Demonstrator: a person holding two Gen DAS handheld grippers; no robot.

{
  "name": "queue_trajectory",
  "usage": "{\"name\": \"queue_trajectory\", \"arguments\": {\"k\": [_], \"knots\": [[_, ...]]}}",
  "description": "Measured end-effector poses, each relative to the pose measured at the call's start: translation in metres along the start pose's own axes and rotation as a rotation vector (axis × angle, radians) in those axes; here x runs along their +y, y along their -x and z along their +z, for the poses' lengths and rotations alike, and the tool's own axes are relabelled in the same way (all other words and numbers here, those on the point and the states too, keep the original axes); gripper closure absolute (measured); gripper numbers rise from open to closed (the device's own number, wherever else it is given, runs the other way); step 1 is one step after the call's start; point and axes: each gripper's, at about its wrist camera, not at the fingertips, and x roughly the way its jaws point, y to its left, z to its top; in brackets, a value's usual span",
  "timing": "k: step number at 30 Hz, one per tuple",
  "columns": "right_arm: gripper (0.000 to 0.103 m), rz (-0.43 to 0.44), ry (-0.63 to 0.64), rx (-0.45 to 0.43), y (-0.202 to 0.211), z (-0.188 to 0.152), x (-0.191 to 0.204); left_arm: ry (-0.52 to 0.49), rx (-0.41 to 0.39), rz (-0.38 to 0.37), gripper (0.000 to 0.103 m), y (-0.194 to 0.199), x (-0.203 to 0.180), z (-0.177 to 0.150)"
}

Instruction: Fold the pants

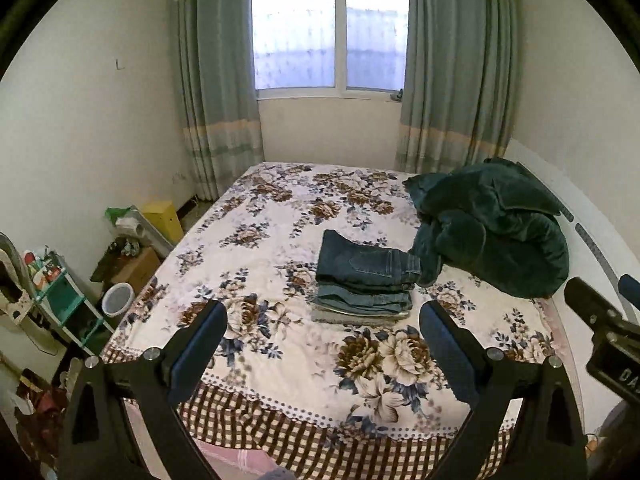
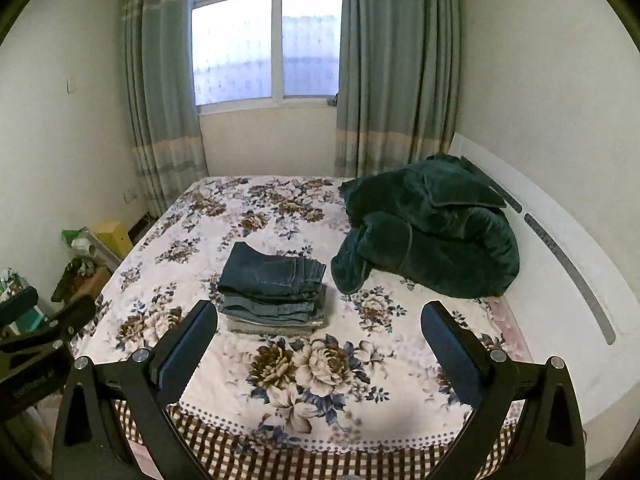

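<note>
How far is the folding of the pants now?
Done: folded jeans top a neat stack on the bed. In hand: nothing; left gripper and right gripper are open and empty. Left: perhaps the crumpled green garment, if it is pants.

Two wrist views, both from the foot of the bed (image 1: 280, 360), facing the window (image 1: 332, 28).

Left view stands left of the right one, each raised, looking down the bedspread from some way back. Each catches the other gripper at its edge. Shared: stack of folded pants (image 1: 366, 280), green blanket (image 2: 432, 228), curtains (image 2: 164, 80), window wall.
</note>
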Motion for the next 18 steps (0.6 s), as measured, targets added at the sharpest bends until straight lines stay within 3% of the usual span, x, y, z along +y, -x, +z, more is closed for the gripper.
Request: {"name": "queue_trajectory", "arguments": {"k": [8,18], "knots": [[0.000,0.006,0.006,-0.024,0.025,0.004,0.014,-0.005,-0.028,-0.006,0.000,0.017,0.009,-0.002],[0.000,0.003,-0.012,-0.012,0.011,0.015,0.013,-0.005,-0.014,-0.002,0.000,0.018,0.011,-0.003]]}}
